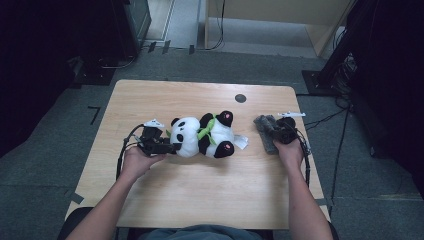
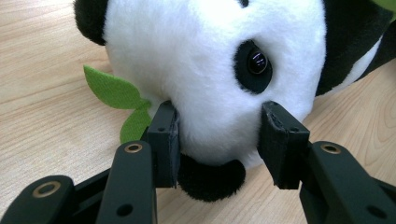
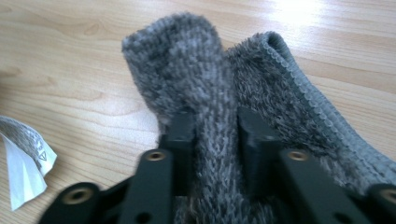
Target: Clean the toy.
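Observation:
A black-and-white panda plush (image 1: 205, 135) with a green scarf lies on its side in the middle of the wooden table (image 1: 200, 195). My left gripper (image 1: 172, 147) meets its head from the left. In the left gripper view the jaws (image 2: 219, 140) press into the white fur of the panda (image 2: 210, 60) below its eye. A grey fuzzy cloth (image 1: 265, 132) lies to the right of the panda. My right gripper (image 1: 276, 131) sits over it. In the right gripper view a raised fold of the cloth (image 3: 187, 60) fills the gap between the pads of that gripper (image 3: 215, 135).
The panda's white label (image 1: 241, 141) lies between the plush and the cloth and shows as a white label (image 3: 23, 163) at the lower left of the right gripper view. A green felt leaf (image 2: 112, 88) rests beside the panda's head. A black round cap (image 1: 240, 98) sits near the table's far edge.

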Available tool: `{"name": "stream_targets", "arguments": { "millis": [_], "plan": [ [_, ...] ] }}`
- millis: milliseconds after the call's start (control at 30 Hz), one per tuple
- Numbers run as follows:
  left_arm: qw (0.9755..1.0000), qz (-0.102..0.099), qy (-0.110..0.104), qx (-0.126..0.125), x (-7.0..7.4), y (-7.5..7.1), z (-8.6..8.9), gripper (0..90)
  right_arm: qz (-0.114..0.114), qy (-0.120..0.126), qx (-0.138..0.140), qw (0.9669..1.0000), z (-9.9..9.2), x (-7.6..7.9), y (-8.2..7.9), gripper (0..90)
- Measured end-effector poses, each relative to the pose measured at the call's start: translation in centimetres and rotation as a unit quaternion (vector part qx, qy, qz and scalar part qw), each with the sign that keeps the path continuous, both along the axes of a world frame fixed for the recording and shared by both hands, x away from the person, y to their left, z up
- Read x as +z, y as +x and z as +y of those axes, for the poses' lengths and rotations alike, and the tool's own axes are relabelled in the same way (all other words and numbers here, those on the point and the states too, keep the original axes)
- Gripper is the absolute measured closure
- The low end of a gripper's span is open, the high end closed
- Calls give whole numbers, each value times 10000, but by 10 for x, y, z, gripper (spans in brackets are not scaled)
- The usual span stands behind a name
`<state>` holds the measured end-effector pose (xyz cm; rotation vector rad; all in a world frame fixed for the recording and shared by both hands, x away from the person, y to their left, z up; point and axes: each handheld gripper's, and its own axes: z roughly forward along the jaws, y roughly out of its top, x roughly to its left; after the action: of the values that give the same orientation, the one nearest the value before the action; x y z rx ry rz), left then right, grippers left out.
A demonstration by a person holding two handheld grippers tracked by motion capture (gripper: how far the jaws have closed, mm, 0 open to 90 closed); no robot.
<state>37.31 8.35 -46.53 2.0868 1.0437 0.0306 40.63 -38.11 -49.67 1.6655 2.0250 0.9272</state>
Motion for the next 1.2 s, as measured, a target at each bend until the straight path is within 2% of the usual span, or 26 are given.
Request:
{"name": "stream_targets", "arguments": {
  "millis": [67, 167, 300, 600, 733, 867, 967, 1200],
  "plan": [
    [10000, 14, 6, -3, 0, 0, 0, 536, -21, 108, -76, 9999, -2, 2, -1, 615],
    [10000, 9, -9, -4, 0, 1, 0, 534, -166, 326, -218, 9991, -6, 8, -4, 535],
    [10000, 8, 7, -14, 1, 1, 0, 532, -312, 489, -251, 9980, -8, 16, -9, 489],
    [10000, 16, 15, -17, 2, 3, 0, 532, -429, 473, -51, 9979, 2, 30, -21, 384],
    [10000, 9, 27, -20, 3, 3, 1, 531, -478, 391, 99, 9980, 12, 39, -27, 374],
    [10000, 3, 26, -7, 3, 3, 1, 528, -507, 409, 186, 9977, 20, 44, -32, 356],
    [10000, 13, 26, 10, 3, 3, 1, 521, -527, 274, 306, 9978, 28, 48, -36, 342],
    [10000, 4, 30, 16, 3, 3, 1, 522, -649, 262, 601, 9957, 46, 57, -49, 314]
  ]
}}
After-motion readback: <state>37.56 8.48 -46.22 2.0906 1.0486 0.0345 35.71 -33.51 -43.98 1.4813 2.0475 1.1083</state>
